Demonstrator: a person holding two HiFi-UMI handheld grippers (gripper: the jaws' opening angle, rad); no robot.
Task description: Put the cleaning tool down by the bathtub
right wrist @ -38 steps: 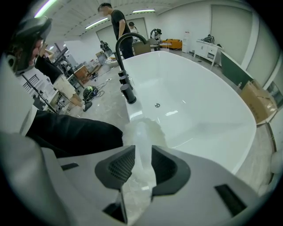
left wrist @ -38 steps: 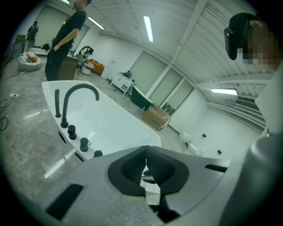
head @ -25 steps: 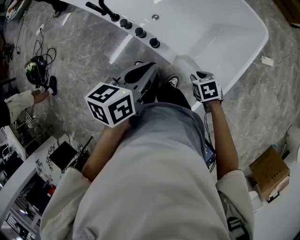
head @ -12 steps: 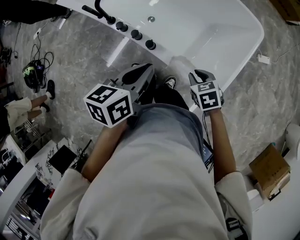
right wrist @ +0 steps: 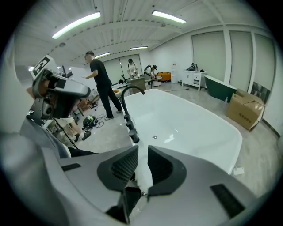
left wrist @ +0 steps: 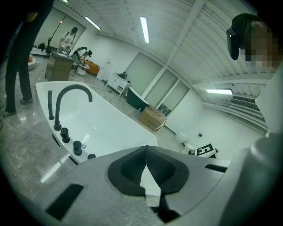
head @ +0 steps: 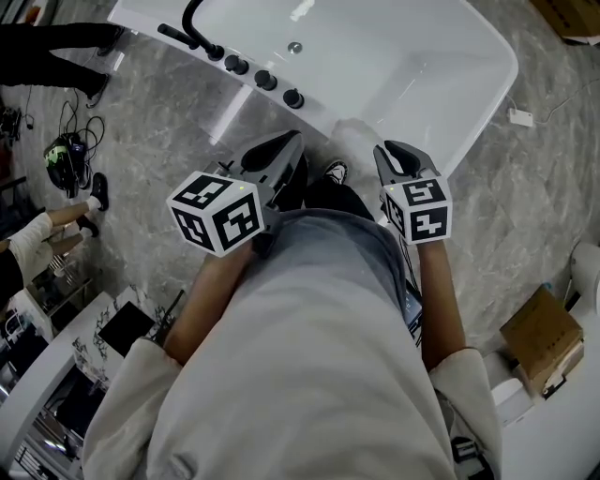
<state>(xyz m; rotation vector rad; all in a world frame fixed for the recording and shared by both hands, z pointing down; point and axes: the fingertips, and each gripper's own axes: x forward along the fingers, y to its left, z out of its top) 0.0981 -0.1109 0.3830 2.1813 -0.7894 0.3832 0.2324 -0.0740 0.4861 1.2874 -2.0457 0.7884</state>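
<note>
The white bathtub [head: 375,56] lies just ahead of me on the grey marble floor, its black faucet [head: 192,19] and knobs [head: 265,80] on the near left rim. No cleaning tool shows in any view. My left gripper [head: 281,142] hovers above the floor just short of the tub's near rim, its jaw tips touching and nothing between them [left wrist: 146,148]. My right gripper [head: 398,150] is level with it to the right, jaws a narrow slit apart with only the tub [right wrist: 185,123] showing through the gap [right wrist: 142,150].
My shoe [head: 335,172] is between the grippers by the tub wall. A cardboard box [head: 539,342] sits at lower right, cables and a dark helmet-like thing [head: 61,155] at left. One person stands by the faucet [right wrist: 101,84], another crouches at far left [head: 47,225].
The tub has slid upward in the head view. The right gripper has lifted slightly and its marker cube tilted toward me. A standing person's legs have come in at upper left.
</note>
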